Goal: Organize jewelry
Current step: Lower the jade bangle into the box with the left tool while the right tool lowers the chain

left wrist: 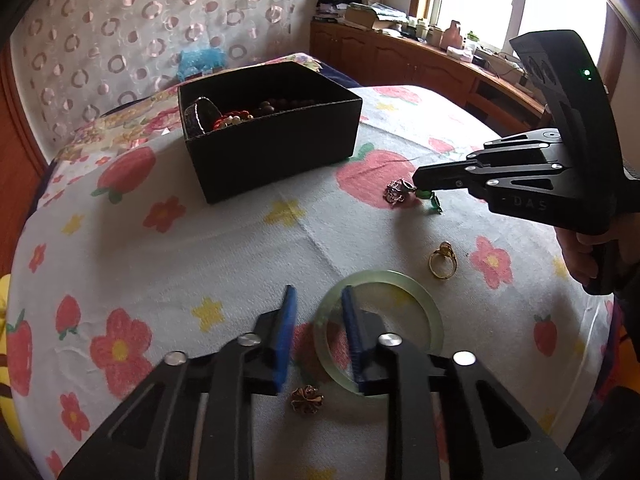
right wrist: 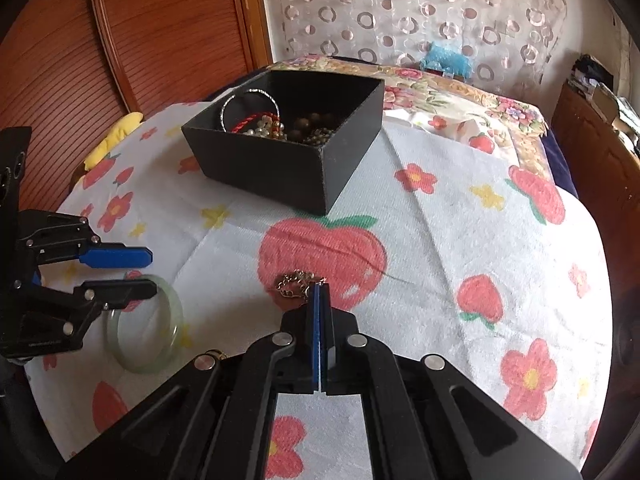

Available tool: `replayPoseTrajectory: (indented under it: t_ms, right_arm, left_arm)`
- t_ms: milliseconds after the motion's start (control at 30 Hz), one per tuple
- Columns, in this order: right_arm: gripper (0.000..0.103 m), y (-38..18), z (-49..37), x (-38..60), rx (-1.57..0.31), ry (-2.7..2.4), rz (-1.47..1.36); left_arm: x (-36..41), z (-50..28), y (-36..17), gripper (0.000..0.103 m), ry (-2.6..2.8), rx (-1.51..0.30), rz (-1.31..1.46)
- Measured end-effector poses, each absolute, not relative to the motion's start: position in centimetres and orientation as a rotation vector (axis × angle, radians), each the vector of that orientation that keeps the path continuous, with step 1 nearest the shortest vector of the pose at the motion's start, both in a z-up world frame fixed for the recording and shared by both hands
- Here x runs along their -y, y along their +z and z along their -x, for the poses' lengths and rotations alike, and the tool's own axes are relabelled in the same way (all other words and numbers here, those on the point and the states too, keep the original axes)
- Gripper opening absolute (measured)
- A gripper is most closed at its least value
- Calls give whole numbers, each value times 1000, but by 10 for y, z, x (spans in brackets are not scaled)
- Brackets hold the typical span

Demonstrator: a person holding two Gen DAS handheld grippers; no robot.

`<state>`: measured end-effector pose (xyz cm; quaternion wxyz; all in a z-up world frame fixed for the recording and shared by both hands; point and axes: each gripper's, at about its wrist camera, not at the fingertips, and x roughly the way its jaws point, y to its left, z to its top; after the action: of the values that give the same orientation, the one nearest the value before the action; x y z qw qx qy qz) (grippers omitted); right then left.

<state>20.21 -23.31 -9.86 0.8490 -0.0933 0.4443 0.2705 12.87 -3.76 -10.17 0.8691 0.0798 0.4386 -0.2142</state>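
jade bangle [left wrist: 378, 330] | left gripper [left wrist: 318, 300] parted astride rim | right gripper [right wrist: 321, 292] pinching chain [right wrist: 294, 282]

A bright window [left wrist: 500, 0] lights wooden cabinets [left wrist: 400, 56] cluttered on top; a circle-patterned curtain [left wrist: 120, 20] hangs beside what looks like a wooden door [right wrist: 120, 40].

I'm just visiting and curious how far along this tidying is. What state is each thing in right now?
Black box: open, lidless, holding beads and bangles.
Left gripper: open, one finger inside the jade bangle, which lies flat on the cloth.
Right gripper: shut on chain jewelry at its tips.
Gold ring: loose on the cloth.
Flower brooch: loose on the cloth.
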Motion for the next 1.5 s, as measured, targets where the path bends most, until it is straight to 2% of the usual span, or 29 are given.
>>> replayPoseTrajectory:
  t_ms: [200,533,1133,1500]
  right_arm:
    - [0,-85,-200,240,-893,566,185]
    - [0,-50,-203,240,-806,572,193]
    - [0,41,-236,213,-609,619,239]
    - [2,29,-272,191,-631,668,199]
  left_arm:
    - [35,-131,-101,7,-445,-915,-154]
    - [27,-137,-85,6,-404,-846,-113]
    - [4,-178,-14,6,-309,-668,-50]
    - [2,-209,-10,6,-274,-655,-55]
